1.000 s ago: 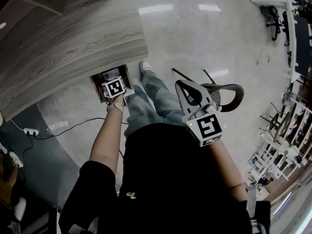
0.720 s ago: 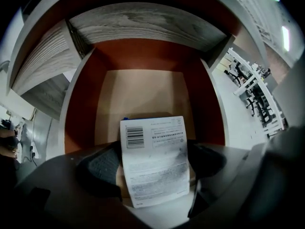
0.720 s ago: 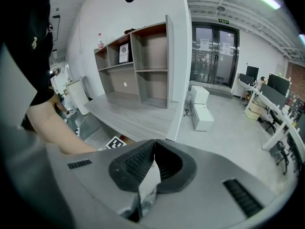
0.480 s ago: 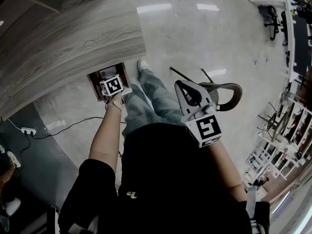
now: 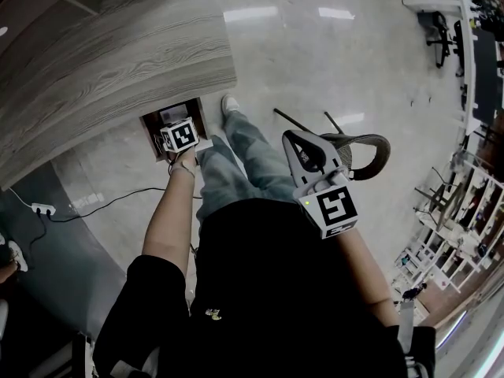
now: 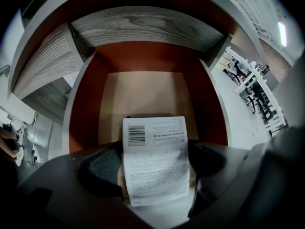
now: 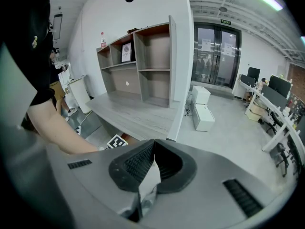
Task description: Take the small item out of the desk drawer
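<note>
Under the grey wood desk [image 5: 118, 53], the drawer [image 5: 154, 121] is pulled open over the floor. In the left gripper view its tan bottom [image 6: 143, 92] and red-brown walls [image 6: 83, 104] show. My left gripper [image 6: 155, 163] points down into it and is shut on a small brown box with a white printed label [image 6: 155, 159], which sits between the dark pads [image 6: 102, 168]. In the head view the left gripper [image 5: 179, 136] hangs over the drawer and hides the box. My right gripper [image 7: 153, 147] is held up at waist height, shut and holding nothing; the head view has the right gripper [image 5: 295, 138] above the person's leg.
A dark office chair [image 5: 358, 148] stands just right of the person's legs. A power strip and its cable [image 5: 39, 209] lie on the floor at left. Grey open shelves [image 7: 143, 66] rise at the back of the desk. More desks and chairs [image 5: 449, 22] stand far off.
Almost nothing: the head view has shifted slightly, and the left gripper stays over the open drawer. The right gripper has held still.
</note>
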Motion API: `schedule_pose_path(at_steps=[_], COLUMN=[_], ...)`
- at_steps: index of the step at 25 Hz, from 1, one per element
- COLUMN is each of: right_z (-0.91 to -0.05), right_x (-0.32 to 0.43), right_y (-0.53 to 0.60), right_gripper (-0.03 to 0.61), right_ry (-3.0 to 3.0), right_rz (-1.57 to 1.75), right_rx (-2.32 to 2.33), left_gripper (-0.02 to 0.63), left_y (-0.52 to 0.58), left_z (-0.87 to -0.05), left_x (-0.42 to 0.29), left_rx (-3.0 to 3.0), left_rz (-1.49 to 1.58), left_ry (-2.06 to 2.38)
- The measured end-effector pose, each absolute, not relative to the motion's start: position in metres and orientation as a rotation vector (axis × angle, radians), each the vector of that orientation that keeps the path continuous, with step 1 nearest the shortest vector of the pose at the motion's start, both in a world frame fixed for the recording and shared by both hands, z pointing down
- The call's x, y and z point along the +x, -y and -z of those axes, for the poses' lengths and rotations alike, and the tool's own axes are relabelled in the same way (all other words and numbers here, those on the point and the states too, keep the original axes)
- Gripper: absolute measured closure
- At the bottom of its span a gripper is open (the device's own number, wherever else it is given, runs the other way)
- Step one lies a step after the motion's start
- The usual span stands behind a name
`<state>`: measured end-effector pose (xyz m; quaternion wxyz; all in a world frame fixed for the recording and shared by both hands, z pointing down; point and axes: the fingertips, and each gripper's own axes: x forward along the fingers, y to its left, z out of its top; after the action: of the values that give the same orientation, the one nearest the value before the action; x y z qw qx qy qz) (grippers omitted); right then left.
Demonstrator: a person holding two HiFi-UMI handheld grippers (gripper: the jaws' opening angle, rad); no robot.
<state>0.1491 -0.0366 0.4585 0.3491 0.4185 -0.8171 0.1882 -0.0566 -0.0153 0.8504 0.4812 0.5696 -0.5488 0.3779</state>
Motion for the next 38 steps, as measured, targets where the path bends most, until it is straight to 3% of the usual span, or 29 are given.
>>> schedule_pose_path(at_steps=[22,38], right_z=[-0.436,-0.407], right_x=[0.125,0.084], right_y=[0.040,0.073], right_gripper=[0.581,0.581], right_ry=[2.248,2.414], right_rz=[-0.432,-0.379], right_rx=[1.068,0.973], left_gripper=[0.195,0.198], left_y=[0.008,0.003], left_z=[-0.772,-0.660], left_x=[-0.061,-0.094], left_rx=[1.459,1.503], left_rz=[-0.865,-0.805], left_ry=[1.369,1.439])
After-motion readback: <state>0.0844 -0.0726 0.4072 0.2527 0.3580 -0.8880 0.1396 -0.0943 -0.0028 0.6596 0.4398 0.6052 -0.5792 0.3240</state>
